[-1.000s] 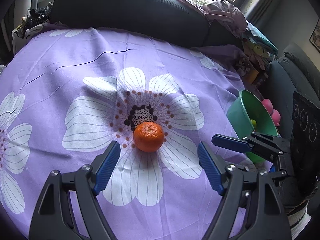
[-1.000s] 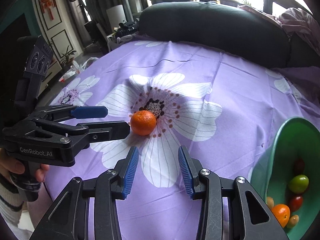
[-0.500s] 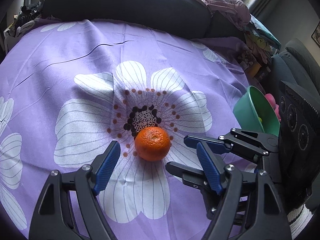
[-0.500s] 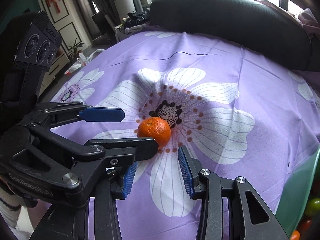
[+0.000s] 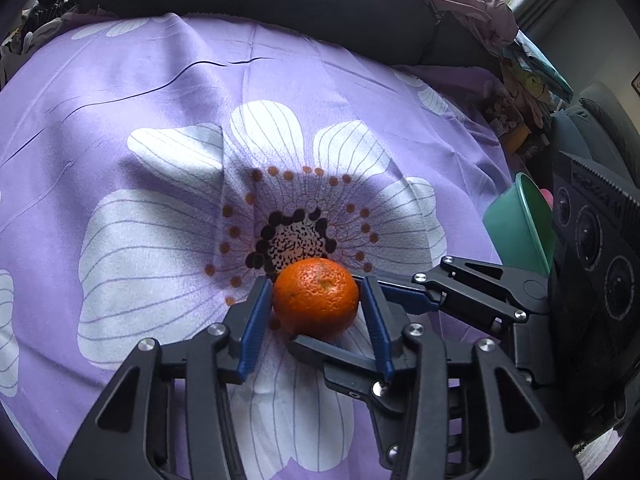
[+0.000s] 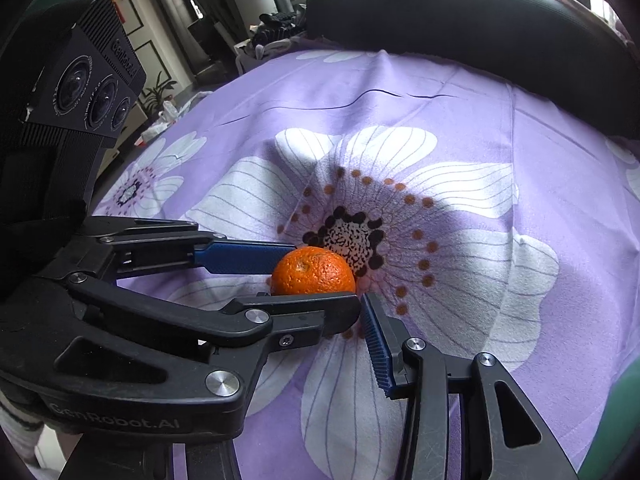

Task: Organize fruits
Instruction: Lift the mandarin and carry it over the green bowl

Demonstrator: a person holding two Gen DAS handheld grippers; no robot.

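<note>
Home lounge — sofa (image 6: 460,12) — houseplant (image 6: 158,90)

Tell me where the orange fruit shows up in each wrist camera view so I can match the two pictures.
Left wrist view: the orange sits low in the centre, between the blue pads of the left tongs.
Right wrist view: the orange sits just left of centre, with the left tongs reaching in from the left around it.
Shared landmark: the dark speckled flower centre on the purple cloth, right behind the orange.

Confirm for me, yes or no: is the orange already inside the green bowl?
No, the orange sits on the purple flowered cloth between the left gripper fingers, apart from the green bowl at the right edge.
</note>
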